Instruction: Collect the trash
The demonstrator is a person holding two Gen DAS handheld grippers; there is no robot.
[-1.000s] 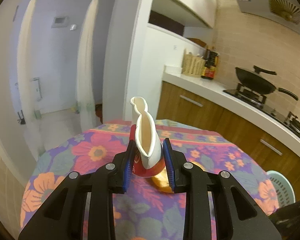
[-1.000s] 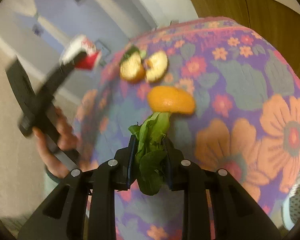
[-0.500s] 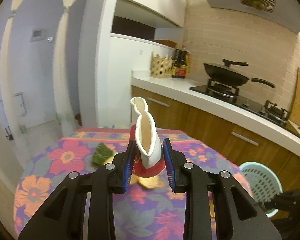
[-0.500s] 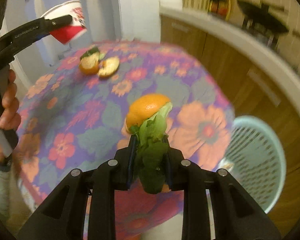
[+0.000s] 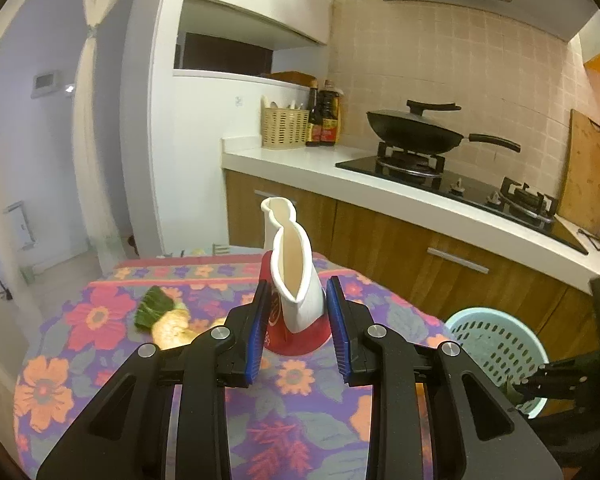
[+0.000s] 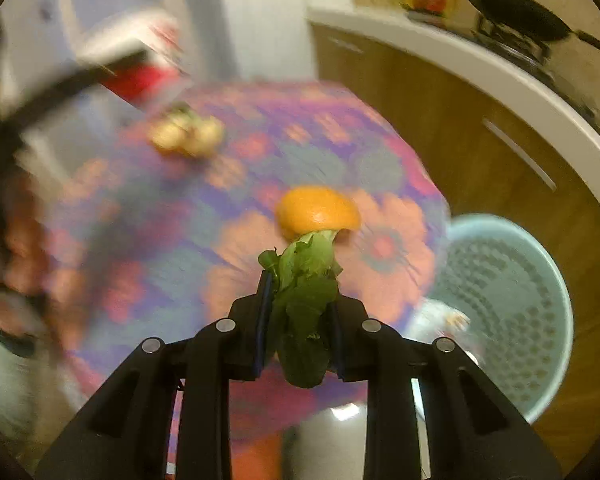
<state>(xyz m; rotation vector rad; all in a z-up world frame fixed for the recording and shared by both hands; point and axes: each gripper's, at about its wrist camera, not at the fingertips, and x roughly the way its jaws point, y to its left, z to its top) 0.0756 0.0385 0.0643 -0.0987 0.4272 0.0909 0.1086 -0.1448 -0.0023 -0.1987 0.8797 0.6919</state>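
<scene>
Both grippers are being kept loaded. Between the blue pads of the left gripper [image 5: 296,328] a crushed paper cup [image 5: 294,288] is being squeezed flat, its white mouth pinched into a narrow slit and its red base pointing down toward the floral tablecloth [image 5: 100,312]; the cup is probably being gripped across its middle so that the thin wall cannot slip out. In the right gripper [image 6: 300,320] a wad of green lettuce [image 6: 304,312] is being clamped, the leaves spilling past the fingertips because the soft stuff is only being caught at its stem.

Other scraps are being left on the cloth: an orange peel [image 6: 318,214] lying just beyond the lettuce, and at the far side a pale peel piece [image 5: 172,326] with a green leaf [image 5: 154,306] touching it.

A pale blue perforated basket [image 6: 540,280] is being shown on the floor just beside the table's edge, below the wooden cabinets [image 5: 380,240]. Judging by the task, both loads are being carried toward it for dropping. The right wrist view is being blurred by motion, so finer detail cannot be told.
</scene>
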